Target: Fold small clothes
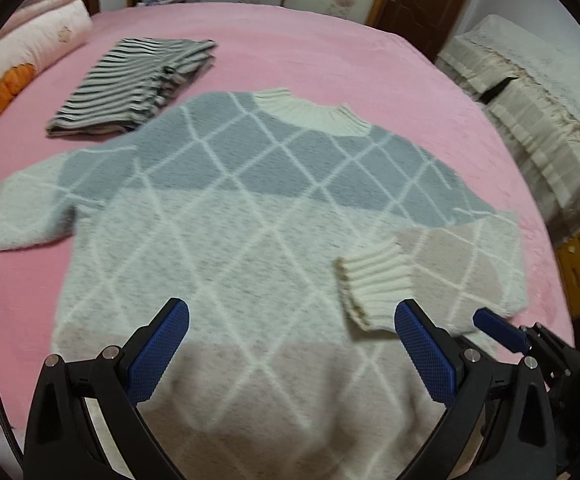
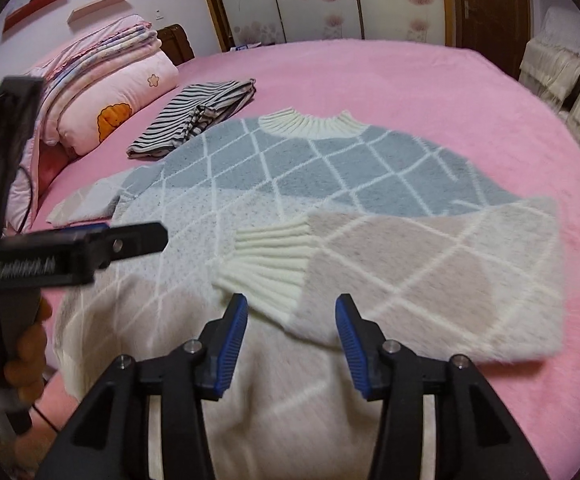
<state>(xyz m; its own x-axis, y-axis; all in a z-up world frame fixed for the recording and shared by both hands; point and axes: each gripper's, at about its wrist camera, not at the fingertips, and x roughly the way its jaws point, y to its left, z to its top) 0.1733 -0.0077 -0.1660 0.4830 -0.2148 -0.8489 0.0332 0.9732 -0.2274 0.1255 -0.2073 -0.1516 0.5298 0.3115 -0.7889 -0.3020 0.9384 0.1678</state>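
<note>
Spread flat across a pink bedspread [image 1: 369, 60]: a fuzzy knit sweater [image 1: 230, 208], grey-blue at the shoulders, speckled white through the middle, beige toward the near hem, crossed all over by white diamond lines. Ribbed cream collar [image 1: 313, 114] at the far end. Right sleeve [image 2: 429, 264] folded in over the body, its ribbed cream cuff [image 2: 266, 264] lying on the white band; left sleeve [image 1: 22, 212] stretched out sideways onto the bedspread.

Just beyond the far left shoulder, touching or very nearly so, a folded striped garment [image 1: 134, 84]. Farther left, a stack of pink bedding [image 2: 106, 92].

Left gripper [image 1: 290, 344] wide open over the near part of the sweater, blue pads [image 1: 162, 352] well apart, nothing held. Right gripper [image 2: 291, 328] partly open just near of the cuff, nothing between its pads [image 2: 232, 348].

Only in the left wrist view: the left sleeve in full, and a draped sofa [image 1: 529, 120] to the right with a wooden door [image 1: 425, 0] behind. Only in the right wrist view: the left gripper from the side, a hand [image 2: 26, 360] around its grip, and wall shelves [image 2: 70, 4] above the bedding.
</note>
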